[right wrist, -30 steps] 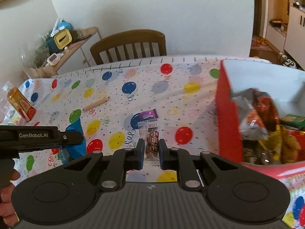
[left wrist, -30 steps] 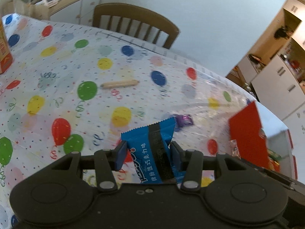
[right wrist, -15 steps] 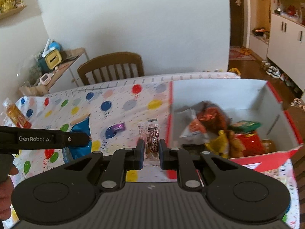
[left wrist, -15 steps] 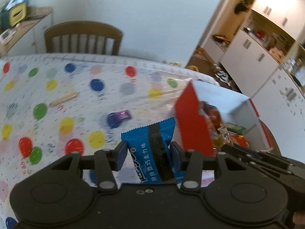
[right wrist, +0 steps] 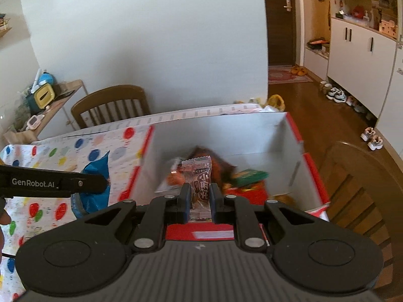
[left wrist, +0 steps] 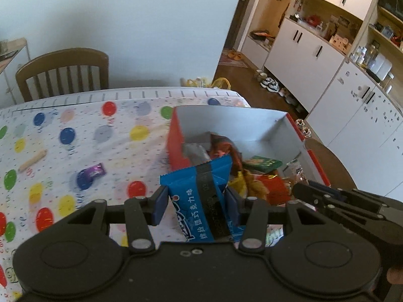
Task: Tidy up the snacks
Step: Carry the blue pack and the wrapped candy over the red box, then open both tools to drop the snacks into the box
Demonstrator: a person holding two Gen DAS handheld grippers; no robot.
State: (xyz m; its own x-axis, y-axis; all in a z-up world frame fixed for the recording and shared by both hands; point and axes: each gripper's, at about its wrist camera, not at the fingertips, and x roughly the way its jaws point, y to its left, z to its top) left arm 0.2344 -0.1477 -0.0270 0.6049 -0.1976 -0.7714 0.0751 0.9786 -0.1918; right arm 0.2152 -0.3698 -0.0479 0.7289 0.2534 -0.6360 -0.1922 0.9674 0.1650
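- Snacks were mid-carry: we had the left tool point(left wrist: 196, 207) clamped on a blue packet point(left wrist: 201, 198), which sat above the tabletop point(left wrist: 75, 125) just short of the near-left wall of the red box point(left wrist: 173, 146).
- We had the right tool point(right wrist: 199, 198) closed on a small clear-wrapped brown snack point(right wrist: 199, 186), held over the open box point(right wrist: 294, 136), above the pile of wrappers point(right wrist: 249, 176) inside.
- A purple candy point(left wrist: 94, 171) and a tan stick point(left wrist: 32, 161) lay on the tabletop, well apart from the box, not yet collected.
- Risk, as we judged it: the blue packet was not over the box, so letting go here would drop it on the tabletop or onto the box rim.
- Risk: both tools were close together near the box; crowding them in at once could knock one packet loose or nudge the box.
- Risk: the blue packet was gripped near its lower end, so it could swing or slip if jerked.
- Risk: the box stood near the tabletop edge; a hard bump might shove it off.
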